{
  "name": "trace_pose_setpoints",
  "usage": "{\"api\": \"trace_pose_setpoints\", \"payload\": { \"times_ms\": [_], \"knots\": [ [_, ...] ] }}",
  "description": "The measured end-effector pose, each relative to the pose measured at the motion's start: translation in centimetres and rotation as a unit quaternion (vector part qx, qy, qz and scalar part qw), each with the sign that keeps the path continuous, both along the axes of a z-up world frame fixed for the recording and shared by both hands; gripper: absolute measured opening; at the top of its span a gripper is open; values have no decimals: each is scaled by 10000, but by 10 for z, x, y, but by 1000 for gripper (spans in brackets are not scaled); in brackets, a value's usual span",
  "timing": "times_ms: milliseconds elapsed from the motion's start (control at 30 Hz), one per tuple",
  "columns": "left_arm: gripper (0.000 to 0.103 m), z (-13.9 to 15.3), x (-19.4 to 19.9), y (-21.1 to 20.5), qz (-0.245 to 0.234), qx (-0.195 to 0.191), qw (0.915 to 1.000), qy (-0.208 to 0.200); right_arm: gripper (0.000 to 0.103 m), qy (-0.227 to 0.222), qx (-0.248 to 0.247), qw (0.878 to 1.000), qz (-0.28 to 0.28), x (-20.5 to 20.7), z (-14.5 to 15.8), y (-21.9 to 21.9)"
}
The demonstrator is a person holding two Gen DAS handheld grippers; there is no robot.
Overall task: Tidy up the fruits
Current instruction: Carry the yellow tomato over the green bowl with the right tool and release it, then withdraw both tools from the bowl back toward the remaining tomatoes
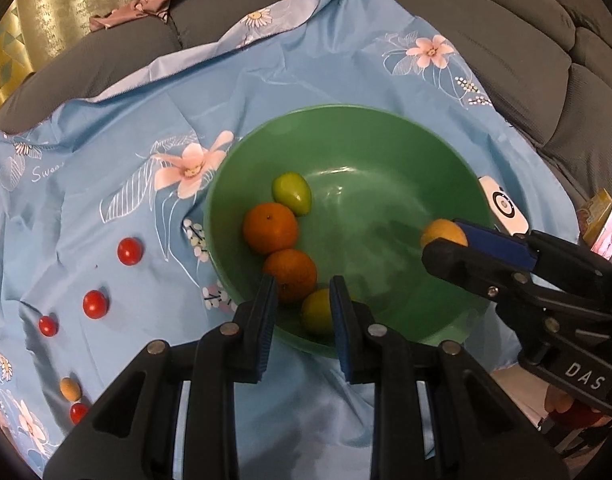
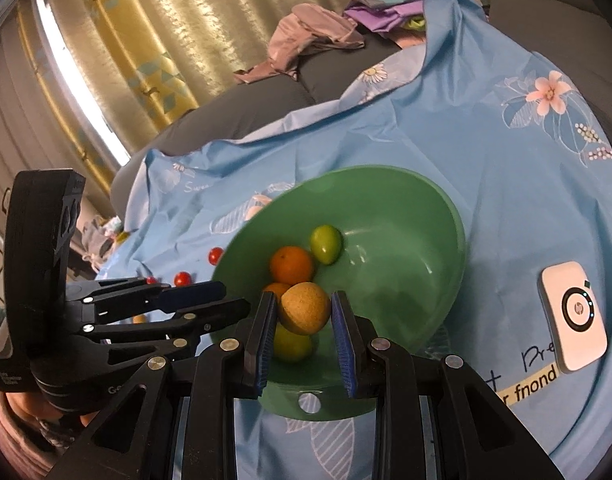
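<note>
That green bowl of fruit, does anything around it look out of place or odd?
Yes. The green bowl leans, its rim tipped on the rumpled blue cloth. Four cherry tomatoes and a small tan fruit lie loose outside it. A white gadget sits among the food. The right tool holds a yellow fruit.

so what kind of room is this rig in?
Most likely a home living room. The blue floral cloth holding the green bowl is spread over a grey cushioned sofa, loose clothes lie on the sofa behind, and gold curtains hang beyond.
</note>
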State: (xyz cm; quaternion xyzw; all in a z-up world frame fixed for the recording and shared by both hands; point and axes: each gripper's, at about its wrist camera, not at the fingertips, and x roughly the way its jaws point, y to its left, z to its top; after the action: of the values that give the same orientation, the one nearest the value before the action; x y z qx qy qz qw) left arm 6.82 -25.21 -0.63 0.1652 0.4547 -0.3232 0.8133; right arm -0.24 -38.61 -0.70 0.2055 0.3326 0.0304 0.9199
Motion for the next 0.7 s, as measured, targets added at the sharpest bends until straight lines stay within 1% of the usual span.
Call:
{"api": "trace_pose_setpoints", "payload": {
  "times_ms": [33, 67, 100, 133, 167, 200, 233, 300, 333, 467, 533, 633, 667, 700],
  "knots": [
    [32, 0, 1, 1, 18, -30, 10000, 31, 29, 25, -9, 10000, -9, 0, 0, 0],
    [34, 1, 2, 2, 28, -82, 9999, 60, 32, 60, -12, 10000, -39, 1, -1, -1],
    [41, 3, 2, 4, 42, -151, 9998, 79, 33, 76, 13, 10000, -58, 1, -1, -2],
    [51, 5, 2, 6, 66, -204, 9997, 74, 35, 93, 60, 9999, -82, 1, -1, -3],
    [58, 7, 3, 8, 117, -227, 9997, 43, 37, 92, 120, 9998, -109, 0, -1, -5],
    [69, 10, 4, 13, 207, -260, 9994, 4, 37, 84, 160, 9997, -137, -1, 0, -7],
    [72, 12, 4, 17, 248, -300, 9992, 2, 37, 69, 194, 9997, -161, -3, 1, -8],
    [74, 19, 6, 32, 426, -477, 9979, 58, 38, 15, 262, 9995, -201, -7, 4, -12],
    [78, 21, 7, 40, 514, -570, 9970, 89, 38, -10, 282, 9993, -226, -9, 5, -13],
    [87, 36, 7, 85, 1001, -1086, 9889, 165, 38, -81, 313, 9990, -293, -16, 11, -15],
    [97, 41, 5, 112, 1276, -1378, 9818, 283, 38, -106, 330, 9991, -242, -19, 13, -11],
    [101, 49, -2, 151, 1694, -1773, 9687, 372, 38, -129, 319, 9993, -132, -20, 17, -1],
    [101, 51, -6, 164, 1768, -1921, 9645, 406, 38, -132, 312, 9994, -71, -20, 18, 3],
    [101, 53, -9, 171, 1798, -2013, 9620, 404, 38, -136, 320, 9994, -24, -20, 20, 8]
  ]
}}
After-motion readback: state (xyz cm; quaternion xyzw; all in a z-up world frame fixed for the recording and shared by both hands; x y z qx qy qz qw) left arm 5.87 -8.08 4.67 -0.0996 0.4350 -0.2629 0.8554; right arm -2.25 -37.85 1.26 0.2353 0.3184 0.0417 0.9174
